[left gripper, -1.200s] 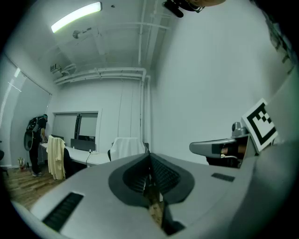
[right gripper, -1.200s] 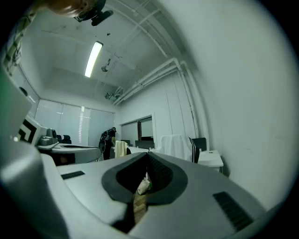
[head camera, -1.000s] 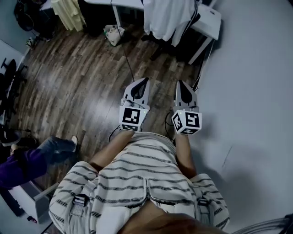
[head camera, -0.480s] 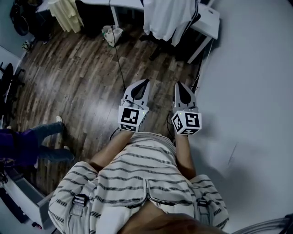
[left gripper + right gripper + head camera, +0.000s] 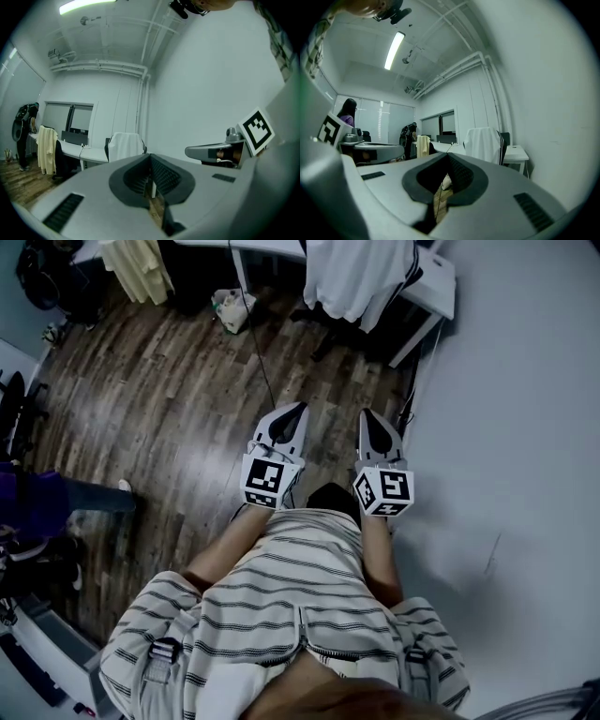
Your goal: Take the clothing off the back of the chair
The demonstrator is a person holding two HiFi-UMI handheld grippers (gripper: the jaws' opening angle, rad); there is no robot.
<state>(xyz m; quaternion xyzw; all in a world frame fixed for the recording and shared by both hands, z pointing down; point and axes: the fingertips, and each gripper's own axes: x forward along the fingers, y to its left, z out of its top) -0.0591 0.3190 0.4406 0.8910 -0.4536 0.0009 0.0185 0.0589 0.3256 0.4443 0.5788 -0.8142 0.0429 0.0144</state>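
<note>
While left gripper and right gripper sit closed, empty — clothing well ahead | floor between | wall just right

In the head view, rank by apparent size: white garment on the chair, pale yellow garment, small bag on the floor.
1. White garment on the chair.
2. Pale yellow garment, partly cropped.
3. Small bag on the floor.
</note>
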